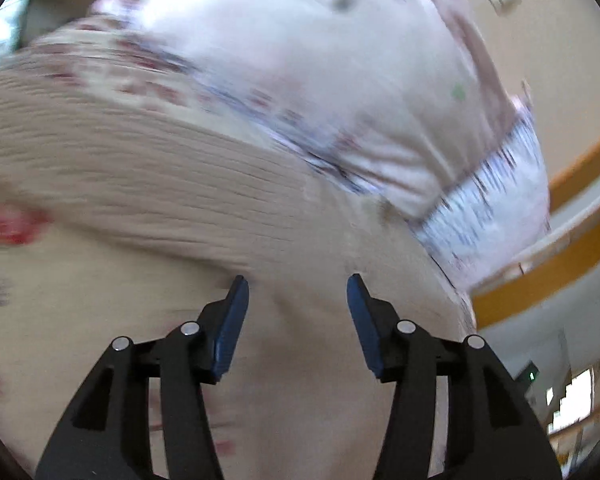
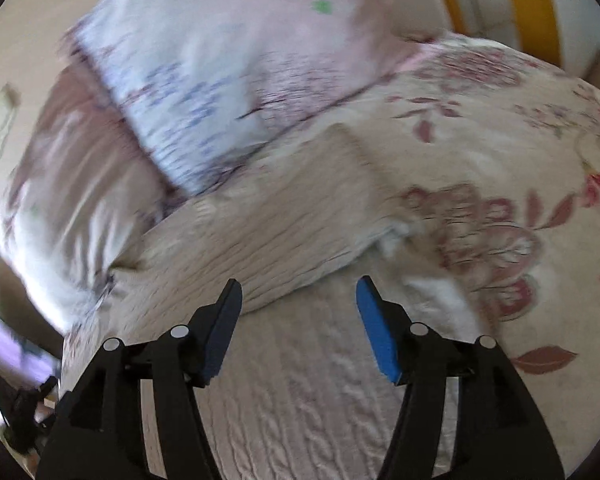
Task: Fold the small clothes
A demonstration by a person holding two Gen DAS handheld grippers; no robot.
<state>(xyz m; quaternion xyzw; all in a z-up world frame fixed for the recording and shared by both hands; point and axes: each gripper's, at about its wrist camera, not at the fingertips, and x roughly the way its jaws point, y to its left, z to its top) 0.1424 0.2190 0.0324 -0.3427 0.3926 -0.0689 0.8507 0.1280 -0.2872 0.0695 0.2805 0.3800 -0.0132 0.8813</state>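
Left hand-held gripper [image 1: 298, 286] stands half open, its blue pads [image 1: 230, 328] apart with nothing between them. Seen from the left wrist, a beige ribbed garment [image 1: 148, 184] lies across the view from 9 o'clock to the centre, its edge just ahead of the fingertips. A pink pillow [image 1: 300, 60] sits behind it at 12 o'clock on the floral bed [image 1: 40, 300]. The picture is blurred.

Right hand-held gripper [image 2: 299, 290] is likewise half open and holds nothing. From the right wrist, the folded beige garment [image 2: 276, 224] lies just beyond the fingertips at 12 o'clock on the bed [image 2: 500, 152]. The pillow [image 2: 204, 64] is at 11 o'clock, touching the garment's far edge.
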